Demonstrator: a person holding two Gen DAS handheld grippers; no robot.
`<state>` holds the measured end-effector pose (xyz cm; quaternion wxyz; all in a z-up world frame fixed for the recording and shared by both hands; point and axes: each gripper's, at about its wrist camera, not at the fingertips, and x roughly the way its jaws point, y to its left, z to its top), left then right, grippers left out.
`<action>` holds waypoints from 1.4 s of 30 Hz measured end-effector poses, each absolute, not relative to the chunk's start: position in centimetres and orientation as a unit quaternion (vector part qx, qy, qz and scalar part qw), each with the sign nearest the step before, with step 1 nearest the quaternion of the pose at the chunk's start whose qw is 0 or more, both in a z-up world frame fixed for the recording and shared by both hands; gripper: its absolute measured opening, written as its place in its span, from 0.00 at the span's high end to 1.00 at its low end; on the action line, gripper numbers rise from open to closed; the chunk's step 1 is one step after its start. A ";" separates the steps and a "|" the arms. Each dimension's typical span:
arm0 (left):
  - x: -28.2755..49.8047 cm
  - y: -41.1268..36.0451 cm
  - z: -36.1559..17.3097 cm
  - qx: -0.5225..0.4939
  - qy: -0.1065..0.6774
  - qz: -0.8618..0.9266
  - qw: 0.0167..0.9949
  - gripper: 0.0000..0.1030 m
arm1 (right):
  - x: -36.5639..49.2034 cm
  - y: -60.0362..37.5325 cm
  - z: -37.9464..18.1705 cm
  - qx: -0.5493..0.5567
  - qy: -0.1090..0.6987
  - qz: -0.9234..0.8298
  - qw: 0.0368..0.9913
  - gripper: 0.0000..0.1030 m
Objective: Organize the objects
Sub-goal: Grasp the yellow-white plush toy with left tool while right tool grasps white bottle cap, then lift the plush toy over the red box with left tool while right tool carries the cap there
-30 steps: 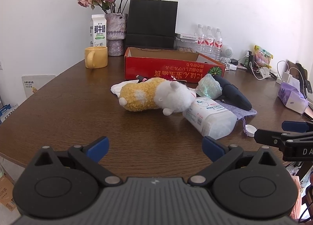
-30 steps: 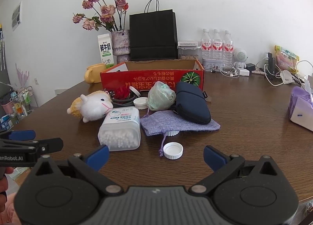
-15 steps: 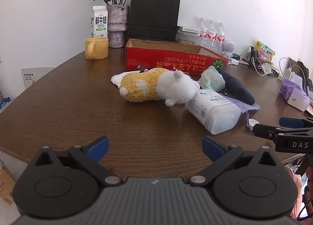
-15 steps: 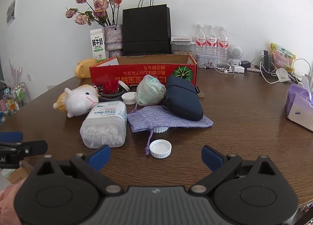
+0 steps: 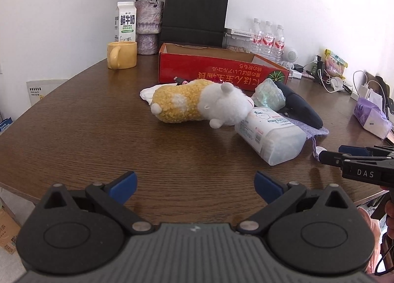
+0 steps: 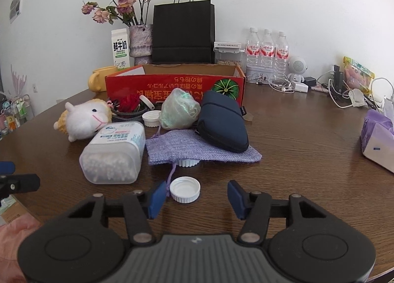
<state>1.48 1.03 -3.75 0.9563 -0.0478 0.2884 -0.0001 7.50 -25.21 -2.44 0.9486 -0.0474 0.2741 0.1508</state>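
Right gripper (image 6: 194,199) low over the table (image 6: 295,160), jaws closing around a white cap (image 6: 185,189) lying before the purple pouch (image 6: 197,149), not yet touching. Left gripper (image 5: 195,183) spread wide, empty.

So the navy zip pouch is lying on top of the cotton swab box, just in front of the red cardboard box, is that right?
Not quite. The navy zip pouch lies on the purple woven bag, not on the cotton swab box, which sits apart to the left of it. It is indeed just in front of the red cardboard box. The right wrist view shows this clearly.
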 end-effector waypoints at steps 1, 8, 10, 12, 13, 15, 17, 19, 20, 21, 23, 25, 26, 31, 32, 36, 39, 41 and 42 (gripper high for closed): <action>1.6 0.9 -3.7 -0.046 0.289 -0.002 0.956 0.00 | 7.8 -25.0 -2.7 -0.052 0.277 0.154 0.947 0.56; 2.9 0.5 -2.0 -0.034 0.268 -0.001 0.963 0.00 | 8.0 -25.8 -1.5 -0.023 0.246 0.196 0.949 0.74; 3.8 0.4 -1.4 -0.038 0.266 -0.001 0.963 0.00 | 7.9 -26.4 -1.2 -0.014 0.238 0.190 0.952 0.74; 4.9 -0.1 -0.7 -0.037 0.260 -0.003 0.965 0.00 | 8.0 -27.1 -0.9 -0.009 0.233 0.179 0.956 0.74; 5.6 -0.5 -0.3 -0.037 0.257 0.000 0.966 0.00 | 8.1 -27.4 -0.8 -0.007 0.231 0.175 0.957 0.74; 7.1 -1.4 0.4 -0.037 0.253 0.008 0.967 0.00 | 8.4 -27.6 -0.6 -0.004 0.229 0.172 0.958 0.74; 8.8 -2.2 0.9 -0.041 0.251 0.029 0.967 0.00 | 8.5 -27.6 -0.5 -0.002 0.225 0.173 0.959 0.74; 10.7 -2.7 1.0 -0.052 0.261 0.057 0.962 0.00 | 8.6 -27.3 -0.3 -0.003 0.219 0.179 0.959 0.74; 11.7 -2.9 1.0 -0.060 0.272 0.074 0.957 0.00 | 8.7 -27.2 -0.2 -0.003 0.217 0.182 0.959 0.74; 12.6 -2.9 0.9 -0.072 0.285 0.087 0.952 0.00 | 8.8 -27.0 -0.1 -0.003 0.215 0.184 0.959 0.74; 14.2 -2.6 0.5 -0.103 0.305 0.102 0.941 0.00 | 8.9 -26.7 0.0 -0.003 0.212 0.190 0.959 0.74; 15.3 -2.3 0.1 -0.128 0.315 0.115 0.933 0.00 | 9.1 -26.5 0.0 -0.001 0.211 0.193 0.958 0.74; 15.7 -2.3 -0.1 -0.137 0.318 0.121 0.930 0.00 | 9.1 -26.4 0.0 0.001 0.211 0.194 0.958 0.74; 16.0 -1.6 -1.4 -0.149 0.332 0.129 0.923 0.04 | 9.1 -26.5 -0.4 0.006 0.215 0.198 0.956 0.74; 15.9 -1.4 -1.7 -0.148 0.337 0.124 0.922 0.19 | 9.0 -26.6 -0.4 0.007 0.216 0.197 0.956 0.74; 14.0 0.5 -3.0 -0.155 0.344 0.078 0.923 0.51 | 8.5 -27.1 -0.5 0.009 0.216 0.193 0.957 0.74; 11.2 2.0 -3.3 -0.127 0.325 0.066 0.935 0.51 | 8.2 -27.5 -0.8 0.009 0.220 0.189 0.957 0.74; 9.6 3.0 -3.3 -0.115 0.320 0.046 0.939 0.51 | 8.0 -27.6 -0.9 0.010 0.223 0.188 0.956 0.74; 9.0 3.4 -3.3 -0.104 0.320 0.033 0.941 0.51 | 7.8 -27.6 -1.0 0.010 0.224 0.189 0.956 0.74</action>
